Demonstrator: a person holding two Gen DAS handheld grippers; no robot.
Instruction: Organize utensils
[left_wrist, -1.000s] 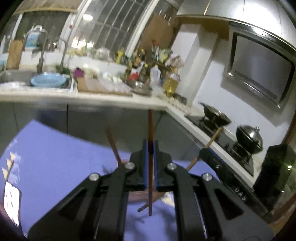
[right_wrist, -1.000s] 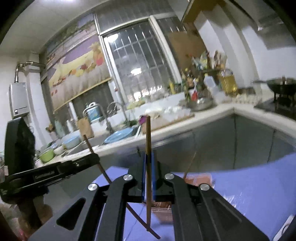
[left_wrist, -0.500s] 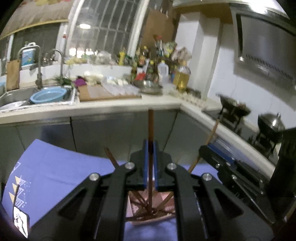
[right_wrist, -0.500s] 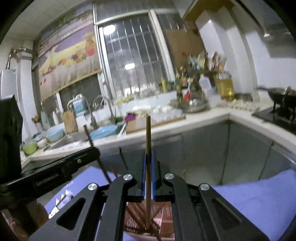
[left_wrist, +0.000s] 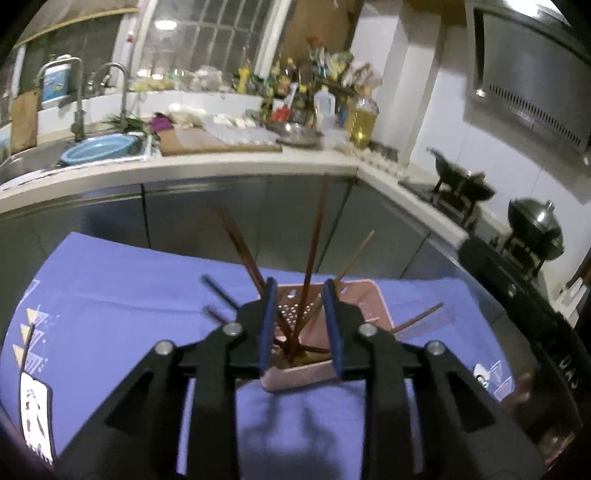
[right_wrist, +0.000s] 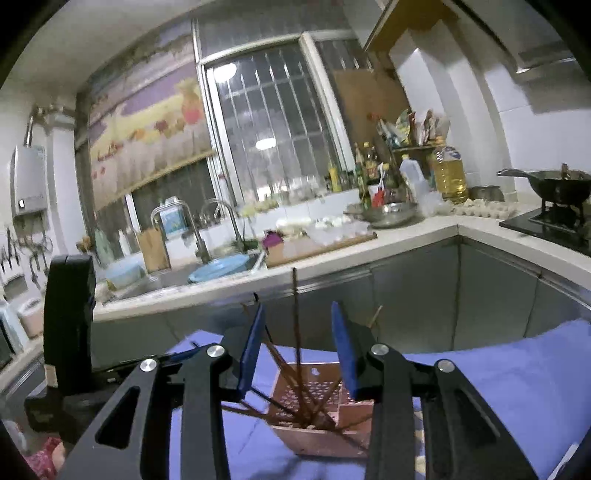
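A pink perforated utensil holder stands on the purple tablecloth; it also shows in the right wrist view. Several brown chopsticks stand and lean in it. My left gripper is open just above the holder, with one chopstick standing free between its jaws. My right gripper is open over the holder too, with a dark chopstick standing loose between its jaws. The other gripper's body shows at the right edge of the left view and at the left of the right view.
The kitchen counter runs behind the table, with a sink, a blue basin, a cutting board and bottles. A stove with a wok and a pot is at the right.
Both grippers have opened and let go of their chopsticks, which now stand in the pink holder. Both grippers have come down closer to the holder.
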